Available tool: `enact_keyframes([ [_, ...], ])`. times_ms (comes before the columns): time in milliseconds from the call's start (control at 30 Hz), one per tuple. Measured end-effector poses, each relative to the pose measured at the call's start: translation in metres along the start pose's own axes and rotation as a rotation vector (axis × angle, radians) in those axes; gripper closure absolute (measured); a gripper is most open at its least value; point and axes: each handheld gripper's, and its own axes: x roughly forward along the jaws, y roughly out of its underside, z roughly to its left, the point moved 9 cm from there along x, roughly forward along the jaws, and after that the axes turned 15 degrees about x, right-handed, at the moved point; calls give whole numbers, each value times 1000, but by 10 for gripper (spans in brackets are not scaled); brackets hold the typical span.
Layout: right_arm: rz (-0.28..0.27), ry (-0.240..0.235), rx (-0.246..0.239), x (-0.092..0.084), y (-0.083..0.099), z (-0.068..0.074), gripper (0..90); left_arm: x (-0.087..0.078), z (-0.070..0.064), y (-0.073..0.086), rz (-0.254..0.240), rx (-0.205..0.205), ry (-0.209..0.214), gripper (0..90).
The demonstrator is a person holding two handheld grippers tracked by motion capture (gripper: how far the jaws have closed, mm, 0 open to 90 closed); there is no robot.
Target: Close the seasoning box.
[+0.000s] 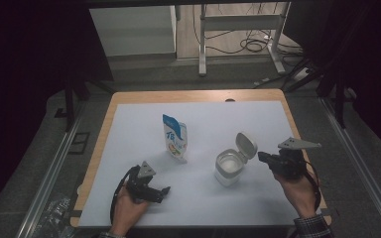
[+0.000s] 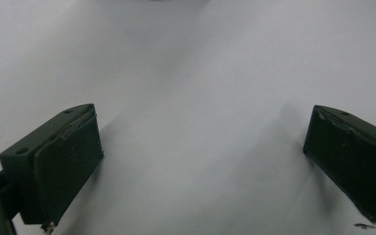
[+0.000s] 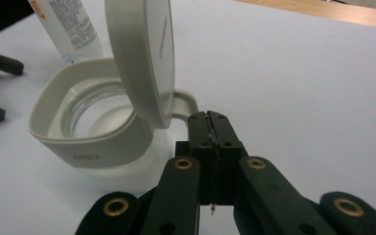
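Observation:
A white jar (image 1: pixel 226 170) stands right of the sheet's middle with its flip lid (image 1: pixel 246 146) raised. In the right gripper view the lid (image 3: pixel 142 54) stands upright over the glass-lined rim (image 3: pixel 54 105). My right gripper (image 3: pixel 209 118) is shut with nothing between its jaws, tips right at the lid's hinge strap (image 3: pixel 185 99); in the high view this gripper (image 1: pixel 262 157) sits just right of the jar. A blue and white pouch (image 1: pixel 174 138) stands upright left of the jar. My left gripper (image 1: pixel 163 194) rests low near the front, and its own view shows it (image 2: pixel 203 152) open over bare white sheet.
The white sheet (image 1: pixel 258 119) covers a wooden table (image 1: pixel 193 95). A desk frame (image 1: pixel 238 29) and cables (image 1: pixel 258 44) lie on the floor behind. Crumpled plastic (image 1: pixel 54 213) sits beyond the table's front left corner.

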Motion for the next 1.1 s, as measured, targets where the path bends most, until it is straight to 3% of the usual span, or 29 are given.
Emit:
enact_keyframes([
  [300, -18, -10, 1, -1, -11, 3, 890, 0, 0, 0, 0, 0, 1, 9],
  [567, -30, -28, -38, -1, -21, 18, 890, 0, 0, 0, 1, 2, 0, 9],
  [1100, -14, -61, -68, 4, -16, 35, 889, 0, 0, 0, 1, 3, 0, 9],
])
